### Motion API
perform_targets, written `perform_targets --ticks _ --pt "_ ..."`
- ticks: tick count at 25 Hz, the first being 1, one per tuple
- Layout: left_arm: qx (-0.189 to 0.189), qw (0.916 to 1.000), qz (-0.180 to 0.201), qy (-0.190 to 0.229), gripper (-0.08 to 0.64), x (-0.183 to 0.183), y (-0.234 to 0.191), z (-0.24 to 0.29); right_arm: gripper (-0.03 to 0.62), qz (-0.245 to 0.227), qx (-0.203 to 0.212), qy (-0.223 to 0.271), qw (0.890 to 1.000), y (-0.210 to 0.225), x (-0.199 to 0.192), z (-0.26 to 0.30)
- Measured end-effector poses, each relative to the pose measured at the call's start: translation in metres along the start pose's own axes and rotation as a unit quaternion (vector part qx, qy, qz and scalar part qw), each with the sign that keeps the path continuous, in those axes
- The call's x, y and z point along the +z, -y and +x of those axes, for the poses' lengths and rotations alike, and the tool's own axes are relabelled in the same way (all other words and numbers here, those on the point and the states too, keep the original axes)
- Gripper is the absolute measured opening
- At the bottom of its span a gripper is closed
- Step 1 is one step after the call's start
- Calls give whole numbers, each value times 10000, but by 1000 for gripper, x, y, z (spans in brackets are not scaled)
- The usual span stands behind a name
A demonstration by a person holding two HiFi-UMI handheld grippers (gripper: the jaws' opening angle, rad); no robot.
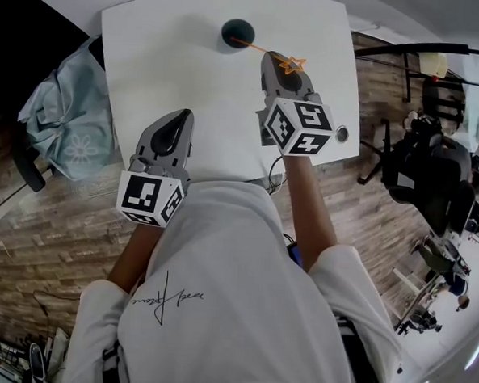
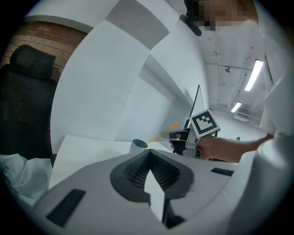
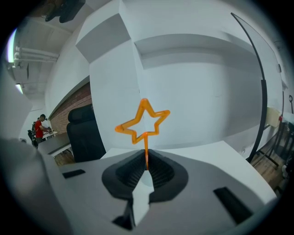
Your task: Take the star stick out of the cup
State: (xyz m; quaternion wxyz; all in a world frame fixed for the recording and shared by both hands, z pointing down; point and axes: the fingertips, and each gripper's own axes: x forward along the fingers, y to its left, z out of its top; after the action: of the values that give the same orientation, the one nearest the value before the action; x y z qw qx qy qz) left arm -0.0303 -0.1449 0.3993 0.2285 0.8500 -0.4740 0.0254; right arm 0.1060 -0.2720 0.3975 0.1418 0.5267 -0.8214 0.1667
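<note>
Head view: our right gripper [image 1: 272,61] is clamped on the stick [image 1: 252,45] near its starred end, right of the cup [image 1: 237,33], which holds its foot.

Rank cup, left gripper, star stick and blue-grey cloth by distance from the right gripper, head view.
1. Star stick: clamped in the right gripper.
2. Cup: just ahead-left, on the table.
3. Left gripper: back left, over the table's near edge.
4. Blue-grey cloth: off the table, far left.
</note>
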Motion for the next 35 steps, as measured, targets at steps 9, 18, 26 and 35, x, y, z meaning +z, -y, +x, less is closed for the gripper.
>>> perform_targets --ticks 9,18,26,35 --pt "-39 9999 60 73 8 3 4 -6 25 -16 -22 122 9999 -3 7 -10" --pt "-96 9998 115 136 8 5 8 -9 25 -26 -18 253 9997 -4 15 -23" --pt "-153 9996 168 167 8 5 12 -12 25 -35 -1 321 9995 -9 18 -34" --pt "-257 9992 231 196 8 5 19 -14 25 -19 -44 382 9993 -11 19 -51"
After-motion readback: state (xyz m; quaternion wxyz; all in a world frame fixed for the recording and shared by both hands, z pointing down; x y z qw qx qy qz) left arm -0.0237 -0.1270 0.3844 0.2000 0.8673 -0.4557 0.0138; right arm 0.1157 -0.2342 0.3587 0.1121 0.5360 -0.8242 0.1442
